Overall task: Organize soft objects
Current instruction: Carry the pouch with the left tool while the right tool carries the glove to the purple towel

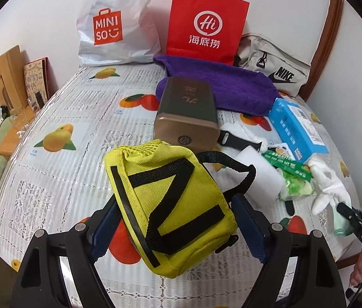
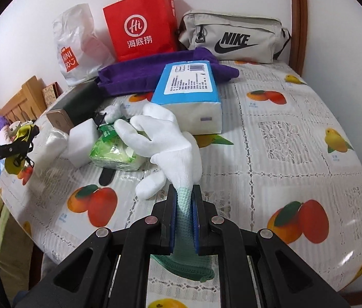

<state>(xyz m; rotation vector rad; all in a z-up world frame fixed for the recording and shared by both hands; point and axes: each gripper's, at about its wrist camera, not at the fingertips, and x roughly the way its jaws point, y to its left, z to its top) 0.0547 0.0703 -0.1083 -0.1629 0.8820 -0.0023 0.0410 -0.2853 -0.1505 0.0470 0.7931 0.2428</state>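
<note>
The left gripper (image 1: 178, 227) holds the yellow pouch (image 1: 170, 205) between wide-set jaws, which press on the two long sides of the pouch. This is probably because the pouch is bulky and soft: a grip across its body keeps it from folding or slipping out. The pouch is tilted, with its mesh end pointing away from the jaws, and its black strap (image 1: 232, 164) hangs loose on the far right side of them. I judge that the pouch is lifted off the worktop (image 1: 52, 179), but the view does not show the gap clearly.

The right gripper (image 2: 184, 214) has its jaws closed tight on the green knitted cuff of the white glove (image 2: 165, 138). The cuff is the thickest, firmest part, so it gives a sure hold while the fingers of the glove hang free ahead of the jaws. The glove fingers lie over or just beside the green packet (image 2: 114, 151), which sits ahead and to the left of these jaws; I cannot tell if they touch. Beyond the glove stands the blue tissue pack (image 2: 188, 95), and farther still the purple towel (image 2: 140, 74).

It seems that each hand takes one soft thing out of the mixed heap, so that they can be sorted apart from the hard brown box (image 1: 188, 113).
</note>
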